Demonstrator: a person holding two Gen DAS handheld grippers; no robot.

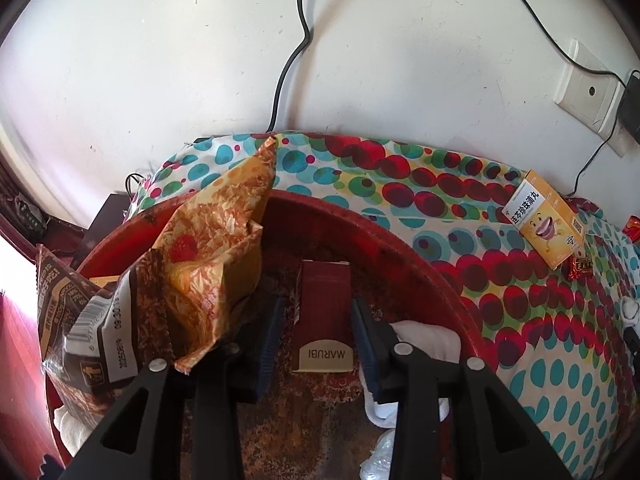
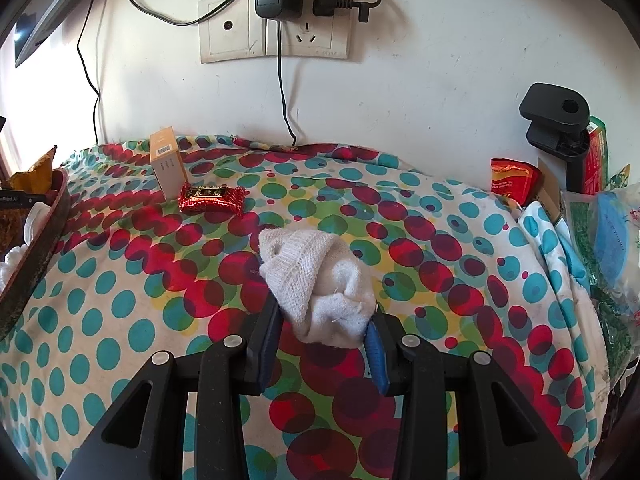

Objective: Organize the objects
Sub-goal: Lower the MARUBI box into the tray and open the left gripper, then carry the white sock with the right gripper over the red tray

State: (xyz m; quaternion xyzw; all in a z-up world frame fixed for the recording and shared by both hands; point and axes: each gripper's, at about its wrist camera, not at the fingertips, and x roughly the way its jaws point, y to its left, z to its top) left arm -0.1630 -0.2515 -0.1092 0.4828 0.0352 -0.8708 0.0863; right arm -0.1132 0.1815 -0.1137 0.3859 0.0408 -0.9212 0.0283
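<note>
Nearest the left wrist camera, the left tool (image 1: pixel 316 336) hangs inside the red basin (image 1: pixel 420 256) with its jaws parted. The maroon box (image 1: pixel 324 316) lies flat on the basin floor between the pads, and neither pad presses on it. It looks freshly set down where the gathered things go.

To its left, a brown snack bag (image 1: pixel 92 320) and an orange snack bag (image 1: pixel 224 248) lean against the basin wall, propped because they are too tall to lie flat. To its right a white cloth (image 1: pixel 424 336) lies in the basin. Further right a yellow medicine box (image 1: pixel 544 216) rests on the spotted cloth (image 1: pixel 520 320) covering the bench, outside the basin and probably not yet collected.

In the right view, the right tool (image 2: pixel 324 332) is closed on a rolled white sock (image 2: pixel 316 280), pinching its near end with the rest resting forward. Behind it to the left, a red candy wrapper (image 2: pixel 212 198) lies against the yellow box, both waiting. The sock likely belongs in the basin at far left.
</note>
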